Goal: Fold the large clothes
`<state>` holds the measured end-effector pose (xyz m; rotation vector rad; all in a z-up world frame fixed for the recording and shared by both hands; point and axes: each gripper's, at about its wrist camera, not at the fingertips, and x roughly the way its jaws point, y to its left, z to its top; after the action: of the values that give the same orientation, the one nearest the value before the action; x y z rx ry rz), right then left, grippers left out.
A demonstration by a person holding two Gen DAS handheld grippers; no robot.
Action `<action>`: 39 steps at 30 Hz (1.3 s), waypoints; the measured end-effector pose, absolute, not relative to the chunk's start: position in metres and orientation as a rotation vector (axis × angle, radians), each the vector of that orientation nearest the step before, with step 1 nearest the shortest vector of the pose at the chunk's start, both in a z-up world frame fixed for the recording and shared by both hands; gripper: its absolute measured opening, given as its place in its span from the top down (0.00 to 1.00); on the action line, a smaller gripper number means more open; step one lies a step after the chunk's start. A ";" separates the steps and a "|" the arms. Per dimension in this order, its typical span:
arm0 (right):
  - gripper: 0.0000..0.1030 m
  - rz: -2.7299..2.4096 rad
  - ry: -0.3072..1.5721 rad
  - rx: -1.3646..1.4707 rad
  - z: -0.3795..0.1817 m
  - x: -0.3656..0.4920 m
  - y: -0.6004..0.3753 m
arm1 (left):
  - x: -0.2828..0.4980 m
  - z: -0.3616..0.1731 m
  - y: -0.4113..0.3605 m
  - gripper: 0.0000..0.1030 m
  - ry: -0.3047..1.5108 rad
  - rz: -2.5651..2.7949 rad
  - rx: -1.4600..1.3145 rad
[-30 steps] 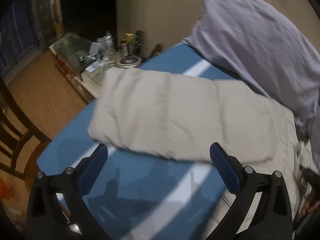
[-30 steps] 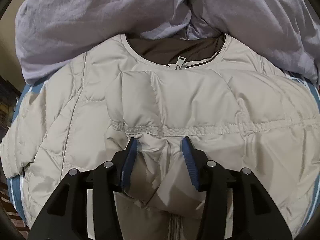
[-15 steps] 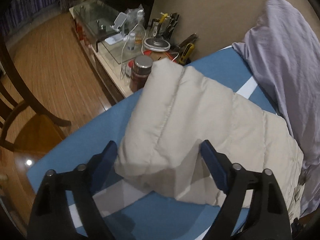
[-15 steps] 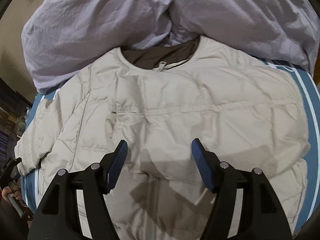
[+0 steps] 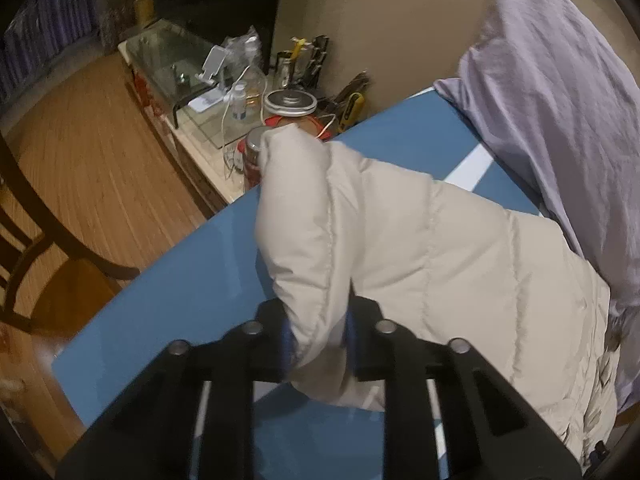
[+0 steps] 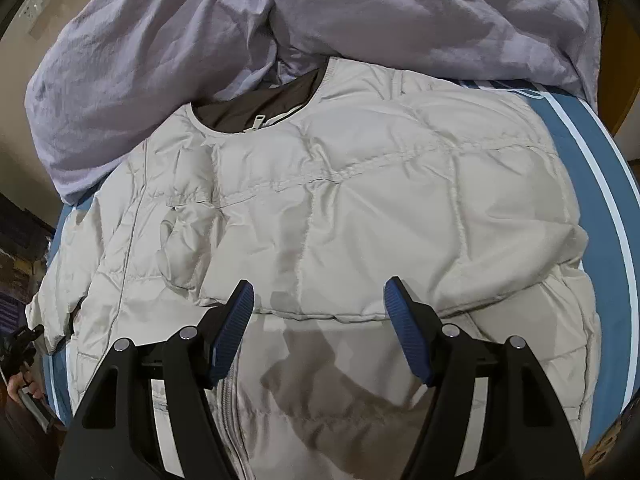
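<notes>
A cream quilted jacket (image 6: pixel 360 208) lies front up on the blue-sheeted bed (image 6: pixel 580 152), collar toward the bedding, its right sleeve folded across the chest. In the left wrist view the other sleeve (image 5: pixel 380 220) stretches along the bed edge. My left gripper (image 5: pixel 318 332) is closing, and its jaws pinch the cuff end of that sleeve between them. Above the jacket's lower front, my right gripper (image 6: pixel 318 308) hovers open over the folded sleeve's edge, holding nothing.
Crumpled lilac bedding (image 6: pixel 280 20) piles against the collar end. Left of the bed, a low side table (image 5: pixel 192 148) carries jars (image 5: pixel 290 102), bottles and tools. Further left, a wooden chair (image 5: pixel 40 240) stands on the wood floor.
My left gripper came in over the sleeve's cuff and closed on it. My right gripper let go of the fabric, opened and drew back toward the jacket's hem.
</notes>
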<state>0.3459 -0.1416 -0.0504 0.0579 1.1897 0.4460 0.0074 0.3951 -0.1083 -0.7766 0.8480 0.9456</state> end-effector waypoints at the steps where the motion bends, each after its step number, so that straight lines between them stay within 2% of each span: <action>1: 0.32 0.445 1.187 0.063 -0.050 0.346 -0.144 | 0.009 -0.105 0.394 0.84 0.847 0.939 -0.768; 10: 0.32 0.444 1.162 0.096 -0.046 0.343 -0.160 | 0.045 -0.032 0.365 0.86 0.727 0.816 -0.643; 17: 0.32 0.444 1.150 0.122 -0.045 0.343 -0.172 | 0.109 0.035 0.306 0.86 0.649 0.604 -0.539; 23: 0.32 0.421 1.127 0.138 -0.043 0.344 -0.191 | 0.166 0.066 0.247 0.86 0.640 0.430 -0.480; 31: 0.32 0.366 1.129 0.182 -0.050 0.349 -0.225 | 0.224 0.072 0.172 0.86 0.660 0.238 -0.427; 39: 0.32 0.344 1.129 0.189 -0.057 0.352 -0.247 | 0.274 0.036 0.112 0.86 0.776 0.114 -0.436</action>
<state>0.3522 -0.2467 -0.0574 0.1889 1.1286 0.3443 0.2737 0.1115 0.0361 -0.4363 0.7759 0.1137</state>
